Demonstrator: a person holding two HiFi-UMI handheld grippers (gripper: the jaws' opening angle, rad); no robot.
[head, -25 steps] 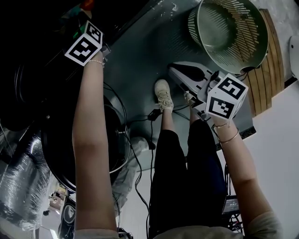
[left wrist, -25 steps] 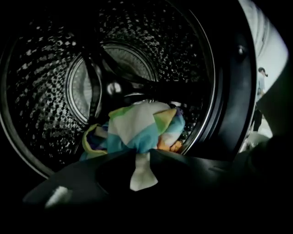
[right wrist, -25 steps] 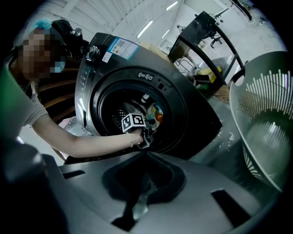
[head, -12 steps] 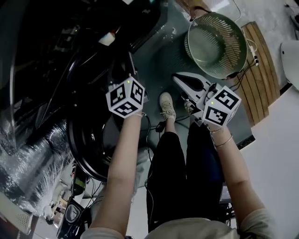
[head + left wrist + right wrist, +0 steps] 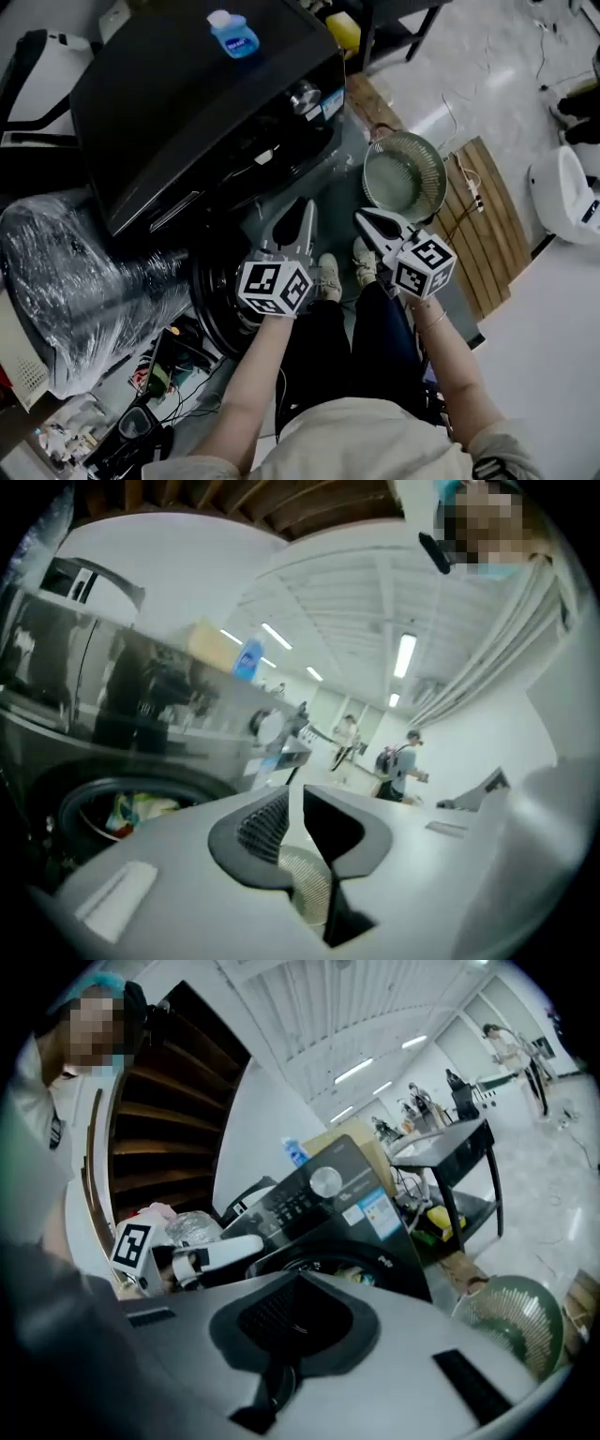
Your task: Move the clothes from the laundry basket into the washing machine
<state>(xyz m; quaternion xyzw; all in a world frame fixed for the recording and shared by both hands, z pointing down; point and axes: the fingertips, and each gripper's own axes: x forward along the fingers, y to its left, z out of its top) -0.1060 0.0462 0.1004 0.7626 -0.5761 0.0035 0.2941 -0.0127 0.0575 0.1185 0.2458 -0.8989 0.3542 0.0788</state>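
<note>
Here, the left gripper (image 5: pixel 302 214), jaws just closing to an empty slit, half-hides the washing machine's (image 5: pixel 206 94) shadowed drum mouth; right gripper (image 5: pixel 364 219) pinched together, empty; clothes (image 5: pixel 131 813) inside barely discernible.

The washing machine (image 5: pixel 206 103) stands on the left, with a bottle (image 5: pixel 232 33) on its top and clothes (image 5: pixel 131 813) inside its round hole. Its door (image 5: pixel 217 295) hangs open in front of it, close to the person's feet (image 5: pixel 328 278), and a big wrapped bundle (image 5: pixel 84 272) lies to the left of the door. The laundry basket (image 5: pixel 405 175) sits on the floor just to the right of the machine, a wooden board (image 5: pixel 492 225) lies just beside it further right, and a shelf stand (image 5: pixel 394 19) is behind the basket.
</note>
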